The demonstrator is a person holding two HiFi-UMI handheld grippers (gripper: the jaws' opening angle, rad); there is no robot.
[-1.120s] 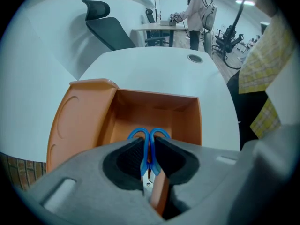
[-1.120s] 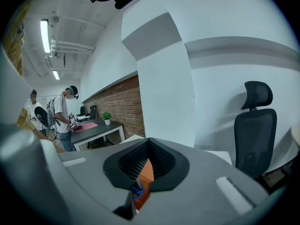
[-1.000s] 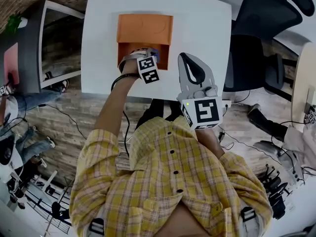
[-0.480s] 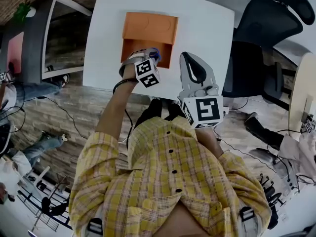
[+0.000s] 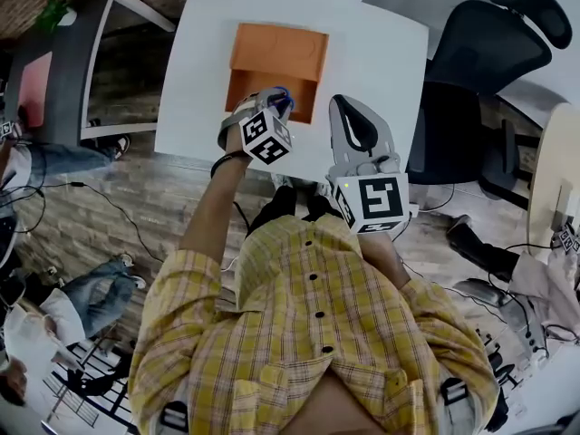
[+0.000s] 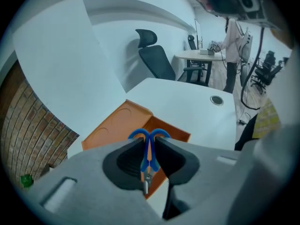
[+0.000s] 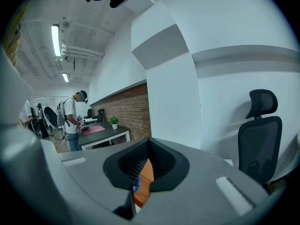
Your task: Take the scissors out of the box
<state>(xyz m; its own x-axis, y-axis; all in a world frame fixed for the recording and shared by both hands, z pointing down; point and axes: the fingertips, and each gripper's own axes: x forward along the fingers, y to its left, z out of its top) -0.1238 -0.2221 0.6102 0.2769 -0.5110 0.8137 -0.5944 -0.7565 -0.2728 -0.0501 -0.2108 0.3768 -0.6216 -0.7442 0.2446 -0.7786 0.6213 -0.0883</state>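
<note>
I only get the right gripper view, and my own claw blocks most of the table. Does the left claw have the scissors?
Observer: Yes. The left claw is shut on the blue-handled scissors, with its pads on the handles.
Operator: Which way do they point?
Observer: The handle loops stick out beyond the claw tips, and the metal blades point back into the claw.
Operator: Where is the box?
Observer: The orange box lies open on the white table. In the head view the left claw is over its near edge.
</note>
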